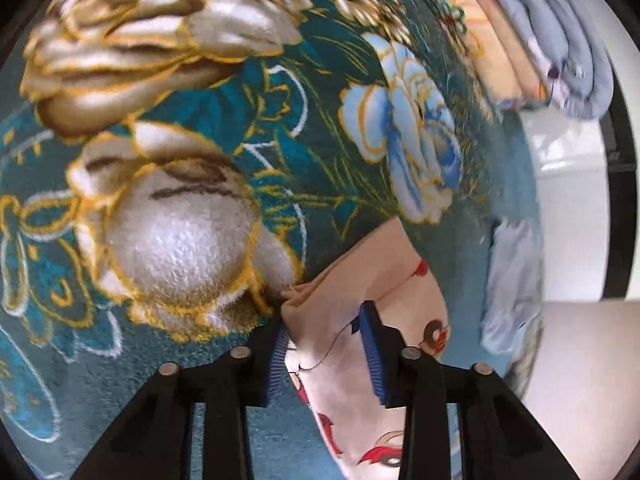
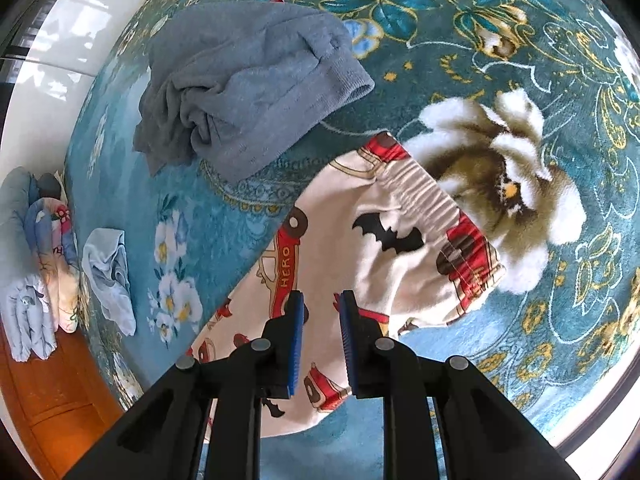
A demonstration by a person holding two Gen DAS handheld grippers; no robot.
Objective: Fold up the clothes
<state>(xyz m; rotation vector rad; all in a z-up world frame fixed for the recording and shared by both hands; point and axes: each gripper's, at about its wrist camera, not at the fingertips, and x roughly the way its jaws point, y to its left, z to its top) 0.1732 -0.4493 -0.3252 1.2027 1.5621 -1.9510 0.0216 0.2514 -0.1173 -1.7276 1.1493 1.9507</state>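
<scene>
A cream pair of printed shorts [image 2: 384, 248] with red cars and a black bat lies on the teal floral blanket [image 2: 500, 80], waistband to the upper right. My right gripper [image 2: 322, 308] is open, its blue pads just above the shorts' middle. In the left wrist view the same cream garment [image 1: 360, 304] lies between the open jaws of my left gripper [image 1: 326, 320], near a folded corner. The fingers [image 1: 370, 332] stand apart on either side of the cloth.
A crumpled grey-blue garment [image 2: 248, 88] lies beyond the shorts. A small light blue piece [image 2: 110, 276] lies at the blanket's left edge. Folded clothes are stacked [image 2: 36, 272] at the far left, and they also show in the left wrist view [image 1: 540, 40]. Orange wooden floor [image 2: 52, 400] lies below.
</scene>
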